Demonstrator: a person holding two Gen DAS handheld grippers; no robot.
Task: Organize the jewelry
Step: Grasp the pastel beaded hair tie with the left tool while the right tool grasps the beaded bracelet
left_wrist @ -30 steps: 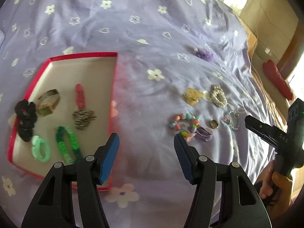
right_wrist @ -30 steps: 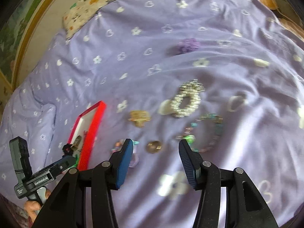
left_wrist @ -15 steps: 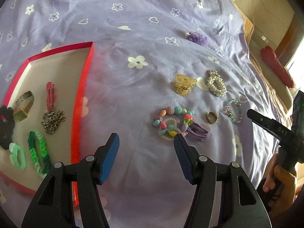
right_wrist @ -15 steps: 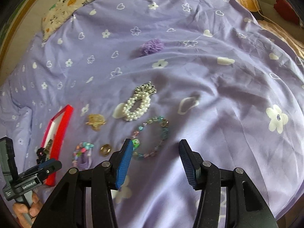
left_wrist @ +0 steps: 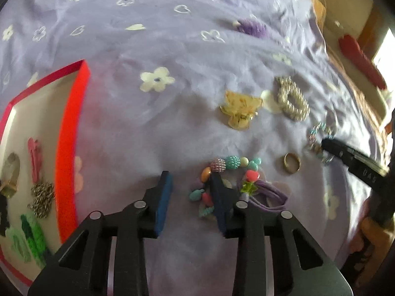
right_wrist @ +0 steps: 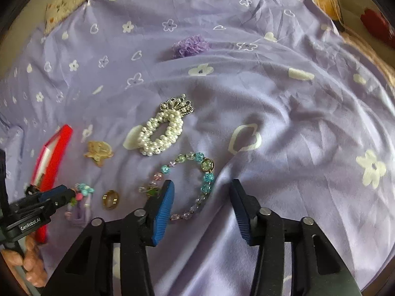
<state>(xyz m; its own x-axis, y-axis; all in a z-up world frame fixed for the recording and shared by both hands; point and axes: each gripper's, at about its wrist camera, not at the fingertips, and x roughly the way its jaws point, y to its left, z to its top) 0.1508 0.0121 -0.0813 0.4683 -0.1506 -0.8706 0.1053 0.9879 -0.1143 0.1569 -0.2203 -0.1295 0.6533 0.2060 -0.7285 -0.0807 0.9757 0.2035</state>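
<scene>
A red-rimmed tray (left_wrist: 71,133) at the left holds a pink clip, a chain, a watch and green bands. My left gripper (left_wrist: 191,190) is open, low over the bedspread; its right finger covers part of a colourful bead bracelet (left_wrist: 227,165) with a purple hair tie (left_wrist: 269,194). A gold ring (left_wrist: 291,163), a gold clip (left_wrist: 240,109) and a pearl scrunchie (left_wrist: 292,101) lie beyond. My right gripper (right_wrist: 201,194) is open and straddles a blue crystal bracelet (right_wrist: 206,180). The pearl scrunchie (right_wrist: 161,133) and the ring (right_wrist: 110,198) also show there.
A purple flower scrunchie (right_wrist: 190,45) lies far back on the purple flowered bedspread (right_wrist: 296,128). A patterned pillow (right_wrist: 71,0) is at the far left corner. A red object (left_wrist: 358,59) lies off the bed's right edge.
My left gripper has moved right and down onto the bead bracelet, leaving the tray at the left. My right gripper has moved down over the blue crystal bracelet.
</scene>
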